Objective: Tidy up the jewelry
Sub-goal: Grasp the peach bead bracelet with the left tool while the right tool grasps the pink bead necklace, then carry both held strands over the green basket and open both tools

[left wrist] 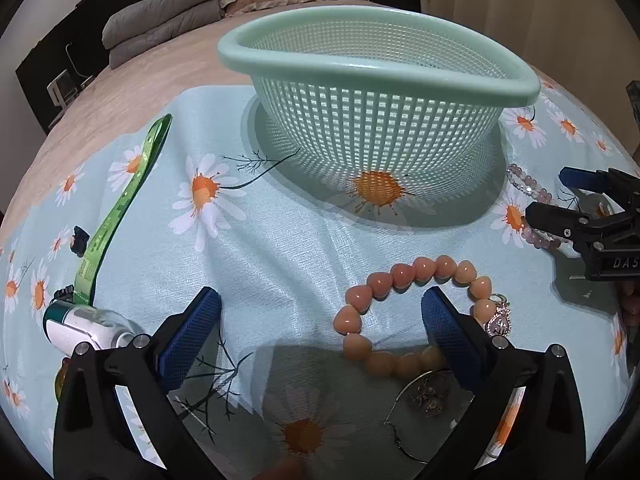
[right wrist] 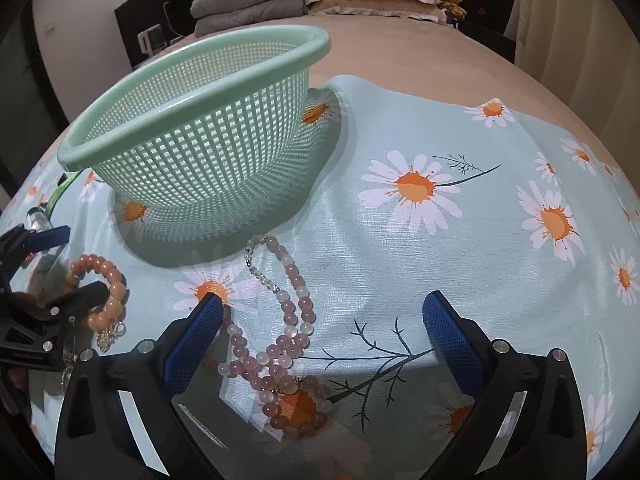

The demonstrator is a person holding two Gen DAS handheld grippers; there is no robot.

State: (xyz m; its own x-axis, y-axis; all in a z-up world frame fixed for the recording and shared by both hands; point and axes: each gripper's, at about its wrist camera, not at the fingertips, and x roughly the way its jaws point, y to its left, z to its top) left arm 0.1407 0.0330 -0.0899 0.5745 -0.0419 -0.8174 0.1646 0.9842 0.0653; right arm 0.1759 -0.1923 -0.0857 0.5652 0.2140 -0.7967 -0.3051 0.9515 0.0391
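A mint green mesh basket [left wrist: 376,64] stands on the daisy-print cloth; it also shows in the right wrist view [right wrist: 192,120]. An orange heart-bead bracelet [left wrist: 360,312] with a silver charm lies just ahead of my open left gripper [left wrist: 320,320], its right finger over the loop. It also shows in the right wrist view [right wrist: 114,292]. A pink bead necklace [right wrist: 280,344] lies between and left of the fingers of my open right gripper [right wrist: 324,320]; in the left wrist view the necklace [left wrist: 532,188] lies beside that gripper [left wrist: 576,200]. Both grippers are empty.
A thin wire hoop with a metal pendant [left wrist: 428,396] lies under my left gripper. A green strap [left wrist: 120,208] and a small white bottle [left wrist: 80,324] lie at the left. Pillows and a folded grey quilt [right wrist: 248,0] sit at the far end of the bed.
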